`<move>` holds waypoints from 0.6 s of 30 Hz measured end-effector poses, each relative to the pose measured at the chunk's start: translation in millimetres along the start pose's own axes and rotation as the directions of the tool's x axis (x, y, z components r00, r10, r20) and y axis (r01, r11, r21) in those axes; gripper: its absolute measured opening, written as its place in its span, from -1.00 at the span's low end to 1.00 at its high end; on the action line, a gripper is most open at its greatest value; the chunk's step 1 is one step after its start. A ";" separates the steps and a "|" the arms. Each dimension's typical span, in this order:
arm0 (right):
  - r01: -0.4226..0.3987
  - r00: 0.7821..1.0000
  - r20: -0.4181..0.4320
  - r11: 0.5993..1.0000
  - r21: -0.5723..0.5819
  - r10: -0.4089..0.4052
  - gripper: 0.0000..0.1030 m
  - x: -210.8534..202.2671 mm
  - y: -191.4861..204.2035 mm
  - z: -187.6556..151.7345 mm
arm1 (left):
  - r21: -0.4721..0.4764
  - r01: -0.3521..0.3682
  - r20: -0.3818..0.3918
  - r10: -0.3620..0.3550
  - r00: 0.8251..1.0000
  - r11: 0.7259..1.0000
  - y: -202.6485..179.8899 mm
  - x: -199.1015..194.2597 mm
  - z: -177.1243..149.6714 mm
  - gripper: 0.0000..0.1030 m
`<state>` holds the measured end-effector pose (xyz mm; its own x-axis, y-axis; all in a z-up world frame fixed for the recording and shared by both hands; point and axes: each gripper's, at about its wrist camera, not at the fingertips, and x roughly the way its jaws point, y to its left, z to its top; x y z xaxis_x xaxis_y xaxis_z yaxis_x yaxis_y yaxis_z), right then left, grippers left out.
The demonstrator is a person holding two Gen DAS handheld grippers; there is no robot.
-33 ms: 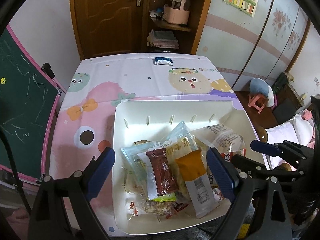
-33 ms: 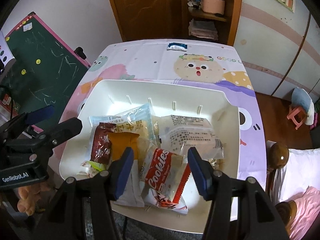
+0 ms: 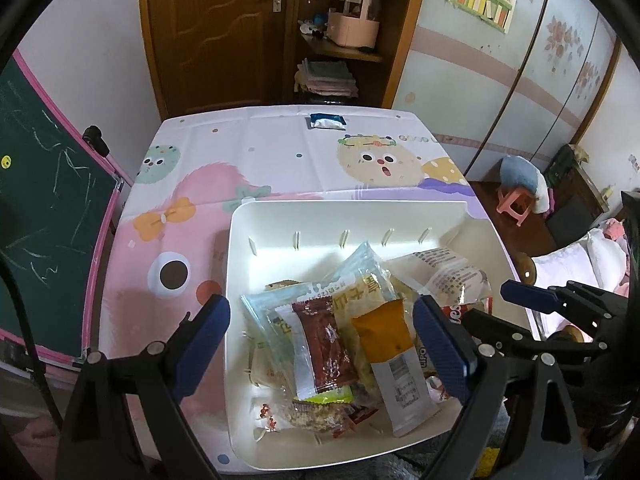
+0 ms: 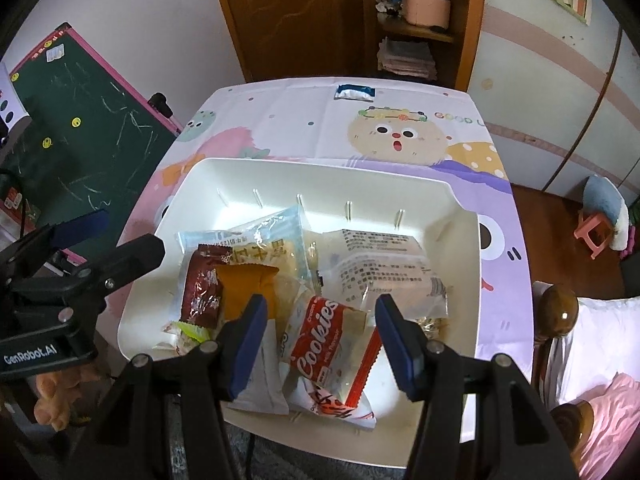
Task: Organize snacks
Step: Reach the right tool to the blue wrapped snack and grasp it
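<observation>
My left gripper hangs above the near left part of the white tray, jaws spread wide with nothing between them. My right gripper hovers over the near edge of the same tray, jaws also wide apart and empty, straddling the red Cookies pack from above without touching it, as far as I can tell.

The snacks are heaped at the near end of the tray. Nearest me lie the Cookies pack and a crumpled red-and-white wrapper by the near rim. To their left sit the orange-topped packet and the dark red bar, overlapping each other on a clear-wrapped biscuit pack. Further in, toward the right wall, rests a big white printed bag. The far end of the tray is bare.

I judge the step is picking the first pack to sort. I should take whatever lies on top, probably the Cookies pack, gripping across its narrow width near the sealed edge so the film does not slip. My left should hold off, or steady the tray rim, so the two grippers do not collide.

Beyond the tray, at the tablecloth's far edge, a small blue-and-white packet lies alone; it needs fetching too.
</observation>
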<state>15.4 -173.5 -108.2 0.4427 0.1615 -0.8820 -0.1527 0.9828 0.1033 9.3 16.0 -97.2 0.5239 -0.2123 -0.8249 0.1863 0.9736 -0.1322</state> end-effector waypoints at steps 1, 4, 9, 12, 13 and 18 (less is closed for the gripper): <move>-0.002 1.000 -0.004 1.000 0.000 0.002 0.10 1.9 -0.1 0.3 | 0.000 -0.001 -0.004 0.001 1.000 1.000 0.3 2.2 0.5 0.79; 0.000 1.000 -0.012 1.000 -0.003 0.000 0.10 7.0 -0.8 2.6 | -0.002 -0.002 -0.014 0.002 1.000 1.000 1.8 7.8 1.3 0.79; 0.027 1.000 -0.004 0.999 -0.018 -0.027 0.10 12.7 -2.6 12.1 | -0.004 -0.027 -0.018 0.027 0.999 1.000 8.1 16.6 9.8 0.79; 0.046 0.999 0.012 0.998 -0.042 -0.045 0.10 10.5 -3.8 24.3 | 0.012 -0.060 0.009 0.060 0.998 0.998 13.5 13.7 23.9 0.79; 0.042 0.999 0.020 0.998 -0.050 -0.041 0.10 7.8 -5.5 30.9 | 0.025 -0.077 0.029 0.076 0.997 0.997 15.2 10.7 31.2 0.79; 0.085 0.993 0.091 0.992 -0.098 -0.076 0.10 -13.7 -14.1 79.3 | 0.079 -0.172 0.138 0.160 0.978 0.982 20.6 -10.9 75.3 0.79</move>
<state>81.5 -182.5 -61.1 0.5316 0.0935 -0.8418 -0.2006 0.9795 -0.0179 70.0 32.0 -49.5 0.6564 -0.0636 -0.7517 0.1590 0.9857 0.0554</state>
